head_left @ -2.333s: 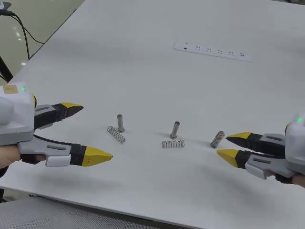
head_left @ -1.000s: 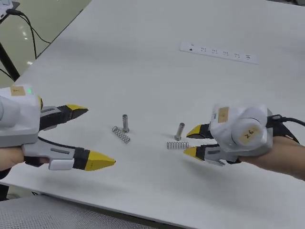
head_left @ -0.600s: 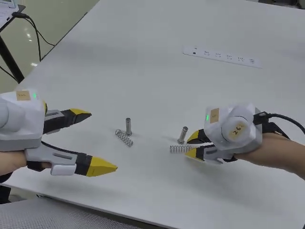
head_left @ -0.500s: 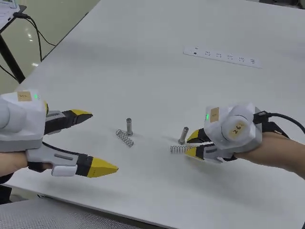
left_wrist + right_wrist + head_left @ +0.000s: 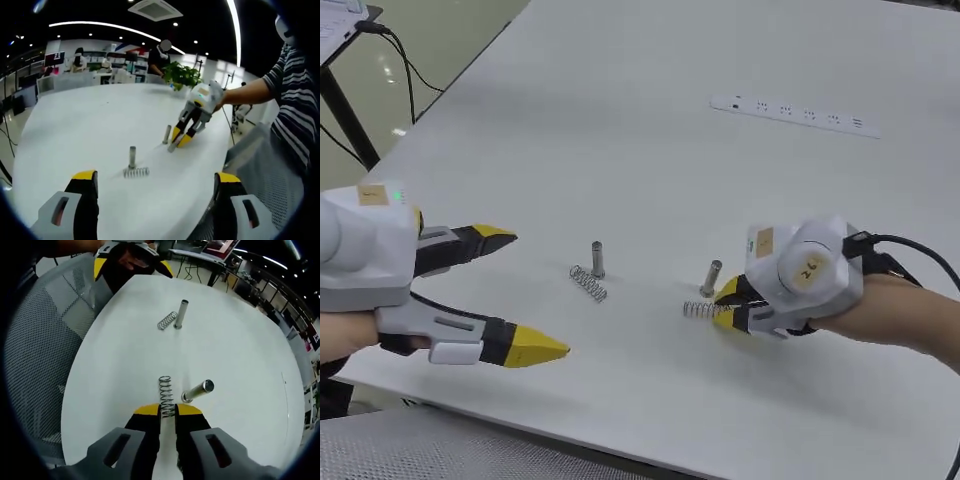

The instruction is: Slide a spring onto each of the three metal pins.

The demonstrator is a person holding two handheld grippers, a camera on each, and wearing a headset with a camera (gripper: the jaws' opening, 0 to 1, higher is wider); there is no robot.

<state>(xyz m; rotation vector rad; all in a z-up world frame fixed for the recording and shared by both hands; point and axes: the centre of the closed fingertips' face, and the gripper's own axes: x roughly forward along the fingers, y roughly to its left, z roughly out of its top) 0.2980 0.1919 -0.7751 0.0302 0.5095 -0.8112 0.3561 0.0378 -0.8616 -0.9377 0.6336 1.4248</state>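
Two short metal pins (image 5: 597, 259) (image 5: 711, 278) stand upright on the white table (image 5: 650, 130). Beside each lies a loose spring (image 5: 588, 283) (image 5: 697, 309). My right gripper (image 5: 727, 305) is shut on the right end of the middle spring (image 5: 166, 394), just beside the middle pin (image 5: 198, 389). In its own view the right gripper (image 5: 167, 412) pinches that spring's near end. My left gripper (image 5: 525, 292) hovers open at the left, short of the left pin (image 5: 132, 156) and its spring (image 5: 136, 172). In its own view the left gripper (image 5: 156, 178) has nothing between its wide jaws.
A white power strip (image 5: 795, 112) lies at the far right of the table. The table's near edge (image 5: 520, 430) runs close below both grippers. A mesh chair (image 5: 45, 340) stands by that edge. Black cables (image 5: 395, 60) hang off to the far left.
The right gripper has swung in from the right to the middle spring and closed on its end. The left gripper has stayed open in about the same place.
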